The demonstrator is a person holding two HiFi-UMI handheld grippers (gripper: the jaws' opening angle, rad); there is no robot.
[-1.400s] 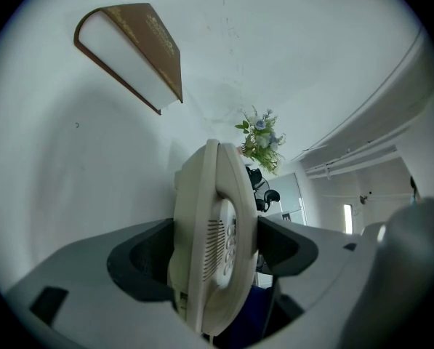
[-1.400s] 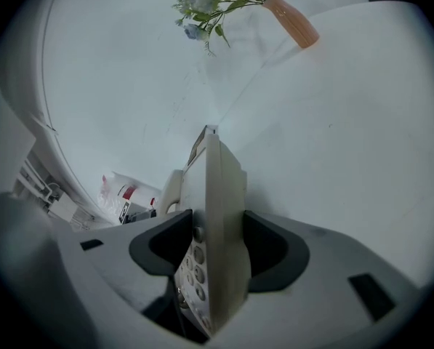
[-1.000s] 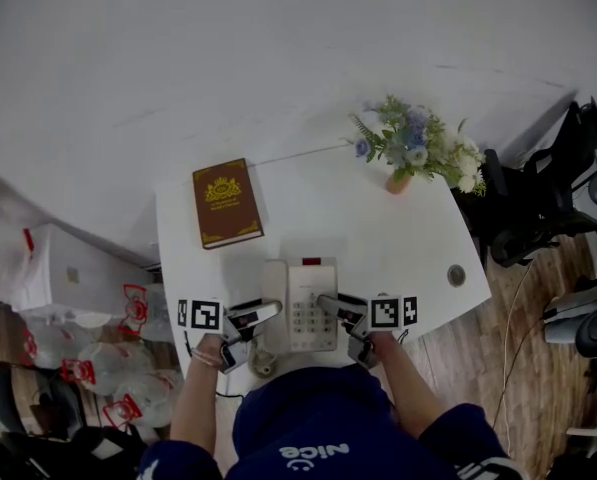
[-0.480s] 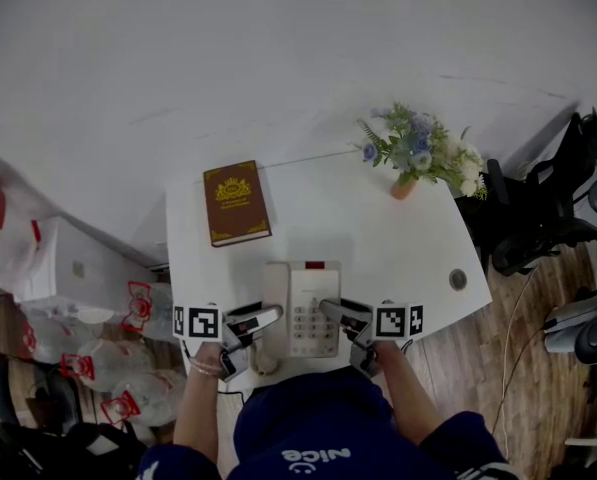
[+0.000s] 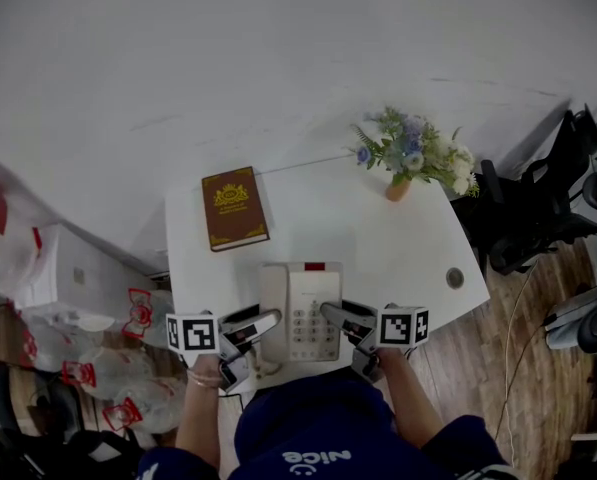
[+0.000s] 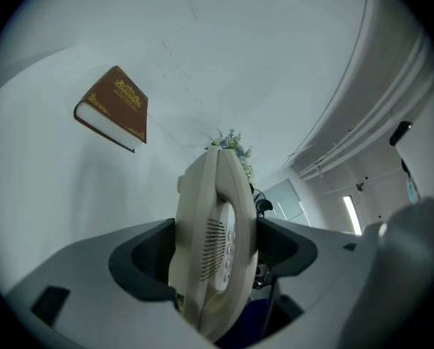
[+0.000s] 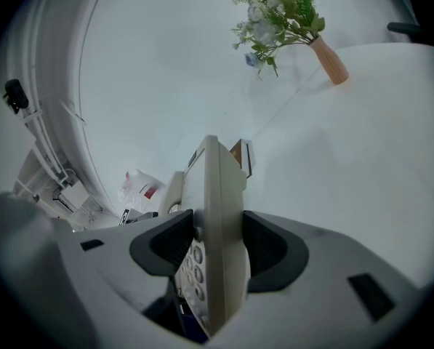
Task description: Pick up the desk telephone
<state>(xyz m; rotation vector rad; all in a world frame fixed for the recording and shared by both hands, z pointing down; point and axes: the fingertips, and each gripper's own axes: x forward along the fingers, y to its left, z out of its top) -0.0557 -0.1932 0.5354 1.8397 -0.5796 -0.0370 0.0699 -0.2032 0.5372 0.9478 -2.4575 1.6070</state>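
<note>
There was the desk telephone (image 5: 300, 311) at the near edge of the white surface (image 5: 378, 238), long axis running away from the person. It was pinched from both sides: the left gripper (image 5: 256, 326) clamped the handset side and the right gripper (image 5: 343, 318) the keypad side, jaws spread wide on the body. The brown book (image 5: 234, 208) lay beyond, its gilt lettering unreadable. "nice" showed on the blue top (image 5: 318, 428).

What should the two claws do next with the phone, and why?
Probably raise both claws together, slowly and evenly. The left claw and the right claw each pinch one side of the telephone, so if one went up faster it might tilt and slip out.
</note>
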